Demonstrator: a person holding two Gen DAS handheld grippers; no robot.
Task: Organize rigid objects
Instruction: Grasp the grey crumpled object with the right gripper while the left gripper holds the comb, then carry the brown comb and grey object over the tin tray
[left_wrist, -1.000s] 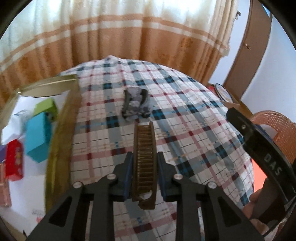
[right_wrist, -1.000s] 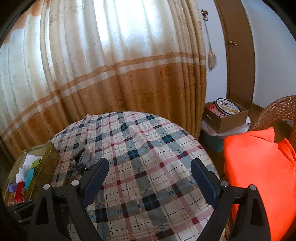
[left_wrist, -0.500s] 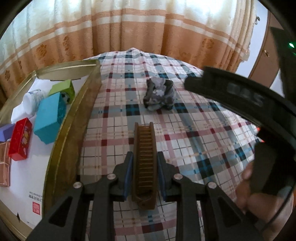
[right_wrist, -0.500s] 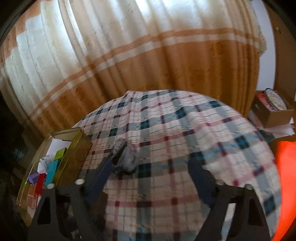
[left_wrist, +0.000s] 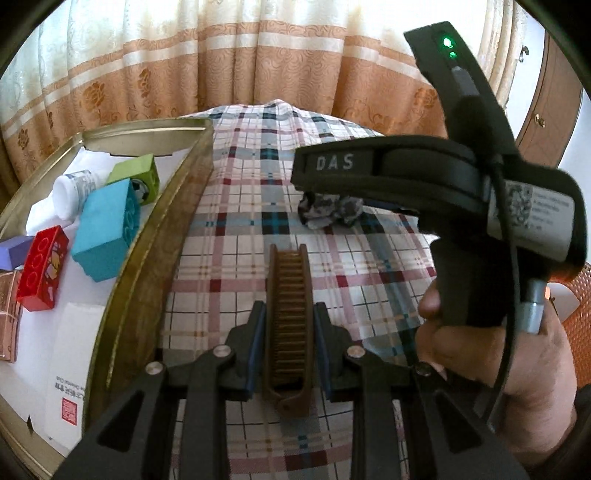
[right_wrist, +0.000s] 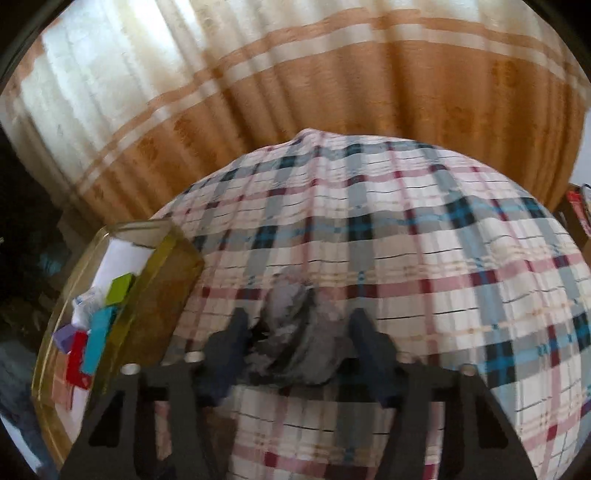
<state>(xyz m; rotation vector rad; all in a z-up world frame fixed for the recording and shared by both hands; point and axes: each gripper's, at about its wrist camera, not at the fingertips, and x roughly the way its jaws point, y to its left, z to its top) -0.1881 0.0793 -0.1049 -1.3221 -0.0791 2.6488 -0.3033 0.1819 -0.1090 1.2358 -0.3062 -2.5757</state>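
1. Left wrist view: left gripper (left_wrist: 288, 325) is clamped on a brown comb (left_wrist: 289, 317), comb pointing forward between the fingers, teeth up, held over the plaid tablecloth (left_wrist: 236, 206).
2. Gold tray (left_wrist: 147, 266) sits just left of the comb, rim beside the left finger. Inside, on white paper: teal block (left_wrist: 105, 229), green block (left_wrist: 135, 177), red block (left_wrist: 42, 267), purple block (left_wrist: 13, 253), white bottle (left_wrist: 74, 192).
3. Grey crumpled object (left_wrist: 328, 212) lies on the cloth ahead of the comb, well apart from the tray, partly hidden under the right gripper's black body (left_wrist: 424, 170), which a hand (left_wrist: 495, 358) holds by the handle.
4. Right wrist view: right gripper (right_wrist: 299, 325) has fingers spread, one on each side of the grey crumpled object (right_wrist: 295, 343). Frame is blurred, so cannot tell if the pads touch it.
5. Tray (right_wrist: 159, 295) with the coloured blocks shows at left in this view; striped orange curtain (right_wrist: 295, 92) hangs behind the table.
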